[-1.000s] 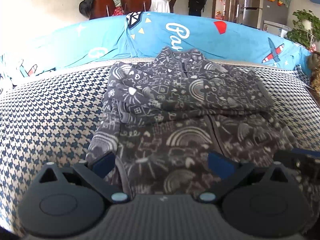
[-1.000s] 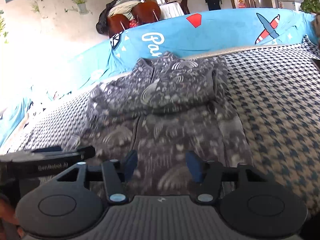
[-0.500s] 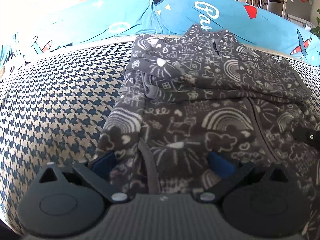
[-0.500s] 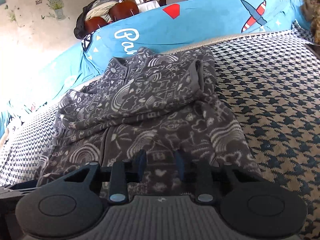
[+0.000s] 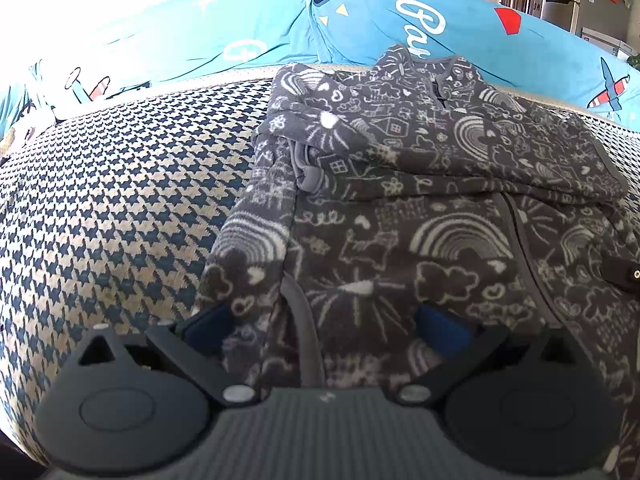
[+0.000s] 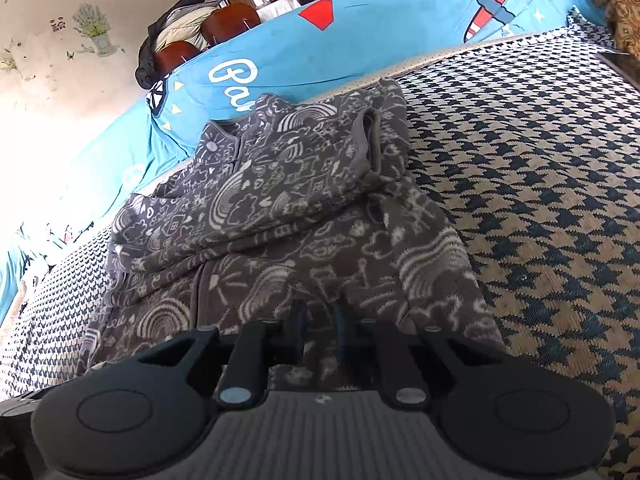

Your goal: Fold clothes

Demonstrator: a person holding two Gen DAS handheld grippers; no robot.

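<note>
Garment: I see a grey fleece jacket [image 5: 420,216] with white doodle print lying flat on the houndstooth cover [image 5: 120,200], near its middle.
Long axis: It runs near to far from me. The collar [image 5: 416,68] points far, towards the blue bolster [image 5: 240,32]; the hem lies near, under both tools.
Fold state: Both sleeves are laid across the chest in the far half. One grey cuff [image 5: 306,168] shows at the left edge, the other cuff [image 6: 370,140] at the right edge.
Zip: It runs down the front along the long axis, slightly right of centre in the left view.
Left gripper [image 5: 324,328]: It tilts down onto the near left part of the hem. Its blue pads stand wide apart, with cloth and a grey hem seam between them; I see no pinch.
Right gripper [image 6: 320,322]: It tilts down at the near right of the hem. Its jaws are closing and stand narrow, with a ridge of fleece between the pads; I cannot tell whether they press it yet.
Surroundings: The bolster lines the far edge, just behind the collar. Beyond it I see brown chairs [image 6: 224,20] with a coat draped over them. A dark flat object [image 6: 624,66] lies at the far right.
In the way: The folded sleeves make a thicker layer in the far half.
</note>
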